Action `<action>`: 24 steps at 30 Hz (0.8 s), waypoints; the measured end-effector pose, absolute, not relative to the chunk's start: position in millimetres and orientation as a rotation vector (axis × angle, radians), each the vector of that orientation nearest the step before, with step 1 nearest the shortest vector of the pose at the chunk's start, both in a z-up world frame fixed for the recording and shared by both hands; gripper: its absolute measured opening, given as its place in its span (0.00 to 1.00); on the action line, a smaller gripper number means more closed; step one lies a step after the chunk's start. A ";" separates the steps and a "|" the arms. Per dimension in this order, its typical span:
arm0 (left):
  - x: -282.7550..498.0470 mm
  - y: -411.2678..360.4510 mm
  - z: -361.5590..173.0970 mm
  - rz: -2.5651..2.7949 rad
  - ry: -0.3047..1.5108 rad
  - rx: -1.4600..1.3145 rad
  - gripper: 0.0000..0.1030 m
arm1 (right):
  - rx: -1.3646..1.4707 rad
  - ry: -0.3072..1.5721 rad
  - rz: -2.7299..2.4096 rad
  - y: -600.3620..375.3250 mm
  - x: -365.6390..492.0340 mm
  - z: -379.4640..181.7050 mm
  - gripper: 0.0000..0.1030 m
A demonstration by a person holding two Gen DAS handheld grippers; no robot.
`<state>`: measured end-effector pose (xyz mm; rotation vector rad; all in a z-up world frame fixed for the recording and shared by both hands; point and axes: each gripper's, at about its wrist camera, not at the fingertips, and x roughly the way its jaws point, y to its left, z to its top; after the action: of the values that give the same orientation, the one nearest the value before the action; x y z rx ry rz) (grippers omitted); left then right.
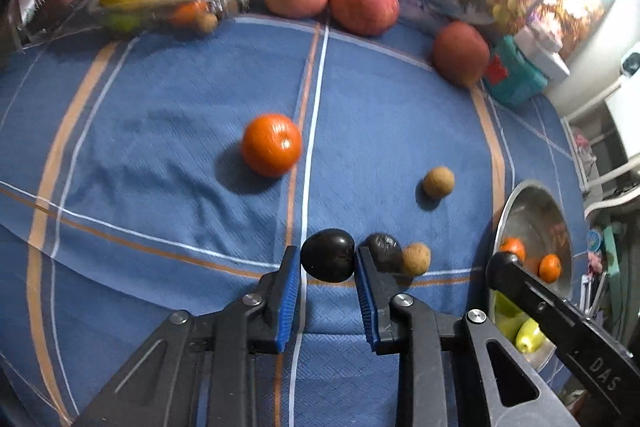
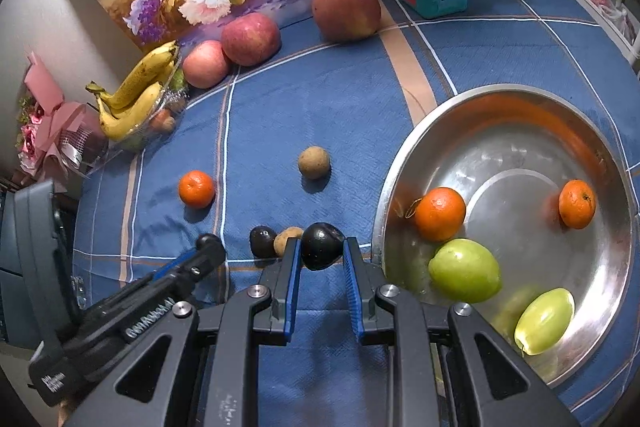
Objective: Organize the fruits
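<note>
Left gripper (image 1: 327, 253) clamps left plum (image 1: 326, 261); right gripper (image 2: 322, 243) clamps right plum (image 2: 320, 253), near side, just left of steel bowl (image 2: 404, 163). Advice: clear rim, release low on bare steel

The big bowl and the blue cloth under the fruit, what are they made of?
The big bowl looks like shiny metal, probably steel: its inside mirrors the oranges' colour and gleams silver. The blue cloth looks like woven fabric: it has a fine ribbed texture, soft wrinkles and no shine, though which fibre I cannot tell.
</note>
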<state>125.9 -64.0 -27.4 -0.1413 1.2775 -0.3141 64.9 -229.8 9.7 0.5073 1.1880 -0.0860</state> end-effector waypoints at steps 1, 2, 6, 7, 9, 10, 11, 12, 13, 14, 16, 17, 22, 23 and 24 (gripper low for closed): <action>126.3 -64.6 -22.7 -0.316 1.266 -0.139 0.29 | 0.516 1.181 -0.086 -231.9 64.1 11.1 0.21; 125.0 -66.9 -18.0 -0.320 1.252 -0.131 0.29 | 0.522 1.175 -0.087 -234.3 63.3 12.2 0.21; 121.8 -79.8 -2.9 -0.355 1.211 -0.095 0.29 | 0.532 1.159 -0.122 -251.1 57.9 15.1 0.21; 119.3 -87.4 0.4 -0.374 1.201 -0.075 0.29 | 0.531 1.157 -0.140 -256.6 56.2 15.5 0.22; 115.3 -102.9 3.5 -0.401 1.189 -0.033 0.29 | 0.531 1.155 -0.190 -272.4 50.6 16.1 0.21; 111.7 -110.0 3.7 -0.417 1.185 -0.016 0.29 | 0.532 1.155 -0.216 -280.6 47.4 16.3 0.22; 108.4 -115.9 4.5 -0.431 1.180 -0.005 0.29 | 0.530 1.155 -0.236 -286.6 45.7 17.0 0.22; 105.2 -124.9 4.5 -0.450 1.175 0.010 0.29 | 0.522 1.156 -0.272 -295.5 41.6 17.3 0.22; 102.4 -132.9 4.8 -0.465 1.173 0.023 0.29 | 0.512 1.158 -0.292 -300.4 39.5 17.7 0.22; 100.0 -139.4 4.9 -0.481 1.167 0.036 0.29 | 0.502 1.159 -0.310 -305.1 37.4 17.9 0.22; 91.3 -155.7 7.4 -0.527 1.152 0.070 0.29 | 0.500 1.159 -0.337 -316.5 32.5 17.9 0.22; 87.0 -161.9 8.4 -0.544 1.146 0.083 0.29 | 0.508 1.157 -0.343 -321.6 29.6 17.7 0.22; 70.3 -196.3 3.5 -0.612 1.136 0.163 0.29 | 0.517 1.175 -0.377 -337.4 22.9 12.3 0.22; 68.2 -200.5 1.4 -0.620 1.140 0.174 0.29 | 0.516 1.179 -0.376 -338.4 23.8 10.7 0.22; 66.4 -204.9 -1.0 -0.630 1.144 0.186 0.29 | 0.518 1.182 -0.373 -338.9 24.1 9.5 0.22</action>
<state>66.4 -204.9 -1.0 0.1858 1.1436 -0.6304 24.1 -338.9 9.5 0.5180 1.1821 -0.3735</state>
